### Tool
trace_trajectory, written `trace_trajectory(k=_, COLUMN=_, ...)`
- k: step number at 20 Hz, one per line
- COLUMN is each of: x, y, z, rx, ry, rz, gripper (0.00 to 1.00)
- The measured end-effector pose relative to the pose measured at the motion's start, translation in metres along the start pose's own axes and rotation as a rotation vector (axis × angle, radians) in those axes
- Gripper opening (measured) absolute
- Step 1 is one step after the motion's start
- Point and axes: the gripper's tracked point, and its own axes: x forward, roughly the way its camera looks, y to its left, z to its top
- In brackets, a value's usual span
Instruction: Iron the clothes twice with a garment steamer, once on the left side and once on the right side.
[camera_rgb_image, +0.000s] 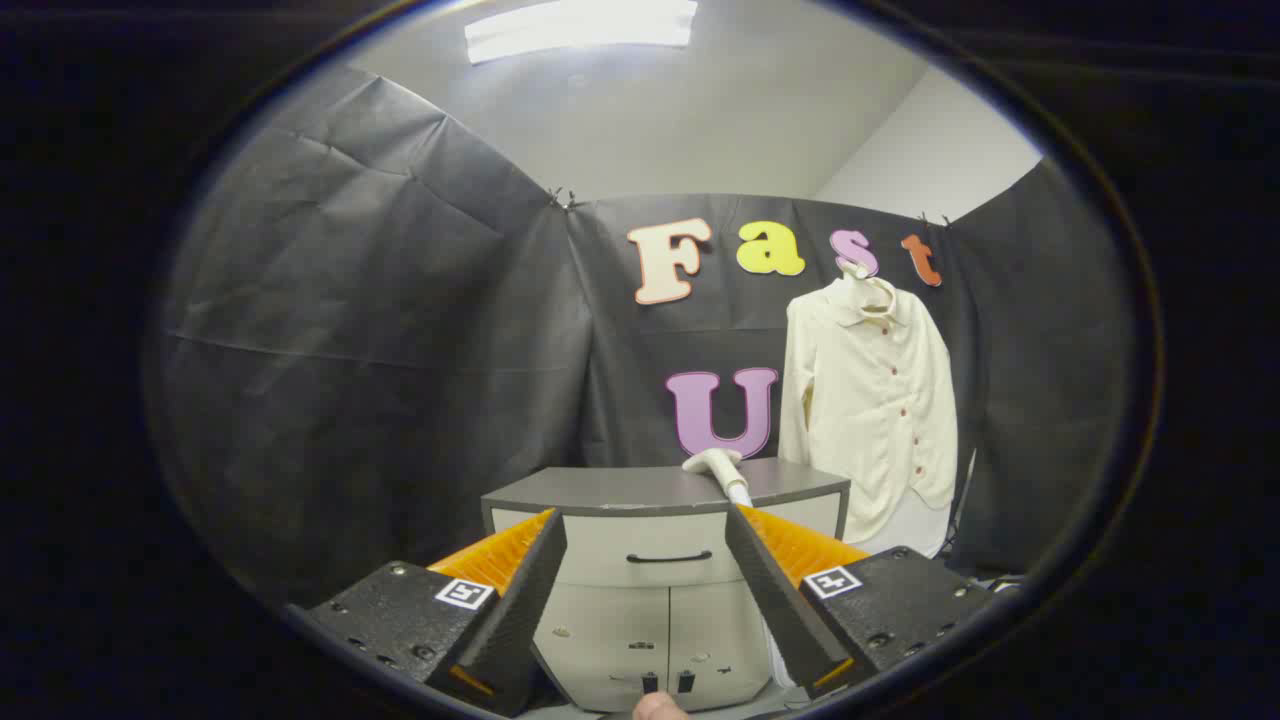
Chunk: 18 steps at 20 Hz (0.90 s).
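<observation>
Gripper (645, 540) spread, empty; garment steamer (718, 466) lies beyond on the cabinet (620, 490) (rigid, light-looking: grasp its handle); shirt (872, 400) hangs limp.

Gripper-mounted fisheye looks forward, well back from cabinet (655, 490).

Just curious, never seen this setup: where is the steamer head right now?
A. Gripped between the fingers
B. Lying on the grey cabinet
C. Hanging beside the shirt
B: the steamer head lies on the cabinet top, beyond the open gripper.
</observation>
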Motion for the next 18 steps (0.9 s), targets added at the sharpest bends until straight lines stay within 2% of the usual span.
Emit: trace_trajectory(k=18, x=-0.0005, y=-0.0032, z=-0.0039, rx=0.003, ry=0.012, rz=0.002, gripper=0.97)
